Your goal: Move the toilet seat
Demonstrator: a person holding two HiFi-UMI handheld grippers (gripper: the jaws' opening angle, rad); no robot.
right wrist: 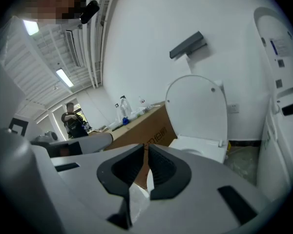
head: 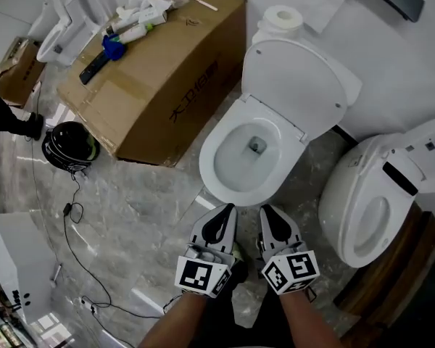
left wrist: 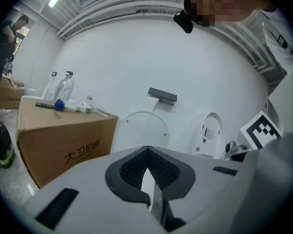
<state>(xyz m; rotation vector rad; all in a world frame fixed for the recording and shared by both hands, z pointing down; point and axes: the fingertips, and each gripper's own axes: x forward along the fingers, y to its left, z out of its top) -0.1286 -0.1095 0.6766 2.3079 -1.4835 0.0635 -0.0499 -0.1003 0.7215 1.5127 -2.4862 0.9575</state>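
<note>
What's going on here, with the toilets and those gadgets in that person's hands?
A person stands facing a white toilet, holding a two-jaw gripper in each hand. The left gripper and right gripper hang side by side just short of the bowl's front edge, both with jaws closed and nothing in them. Neither touches the toilet. Its lid stands raised. A cardboard box sits on one side of it and a second toilet on the other.
</note>
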